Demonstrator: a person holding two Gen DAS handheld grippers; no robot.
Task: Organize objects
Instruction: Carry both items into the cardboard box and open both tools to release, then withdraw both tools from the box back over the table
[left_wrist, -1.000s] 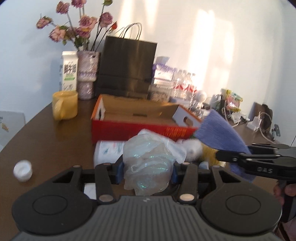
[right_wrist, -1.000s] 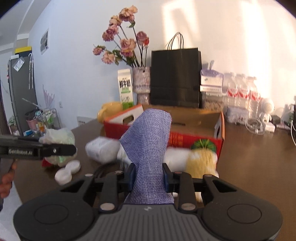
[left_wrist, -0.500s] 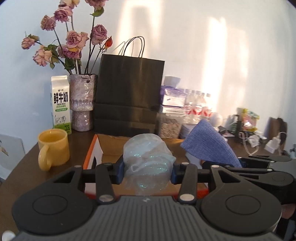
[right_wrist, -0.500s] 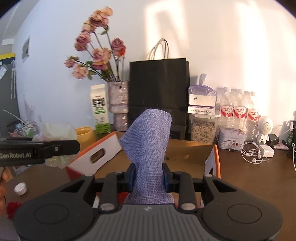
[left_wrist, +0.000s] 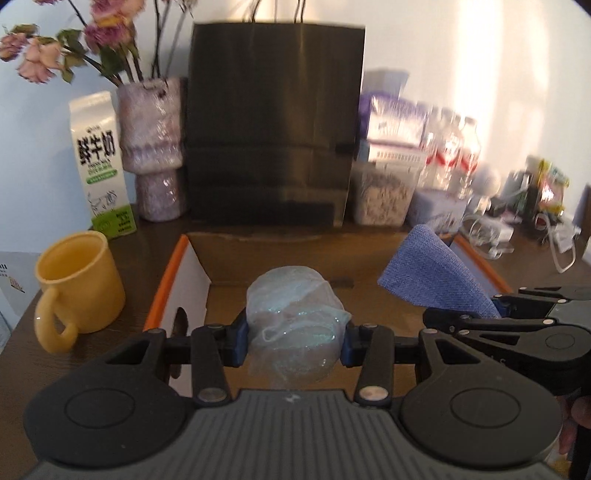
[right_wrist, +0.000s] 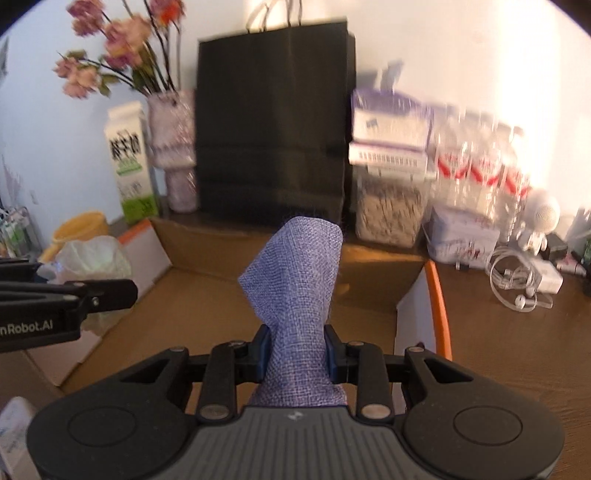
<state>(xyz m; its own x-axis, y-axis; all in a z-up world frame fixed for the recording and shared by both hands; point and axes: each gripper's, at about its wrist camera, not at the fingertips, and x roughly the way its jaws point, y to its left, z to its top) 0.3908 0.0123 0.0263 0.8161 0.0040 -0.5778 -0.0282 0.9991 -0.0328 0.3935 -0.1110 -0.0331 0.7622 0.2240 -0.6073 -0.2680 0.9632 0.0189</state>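
My left gripper is shut on a crumpled clear plastic bag with a faint green shimmer, held over the open cardboard box. My right gripper is shut on a blue woven cloth pouch that stands up between its pads, also above the box. In the left wrist view the pouch and the right gripper show at the right. In the right wrist view the plastic bag and the left gripper show at the left.
Behind the box stand a black paper bag, a milk carton, a vase with dried roses, a seed jar and water bottles. A yellow mug sits left of the box. Cables and earphones lie at the right.
Both grippers have moved forward over the table, from in front of the box to above its open inside, each still holding its object. The loose items before the box have dropped out of view.
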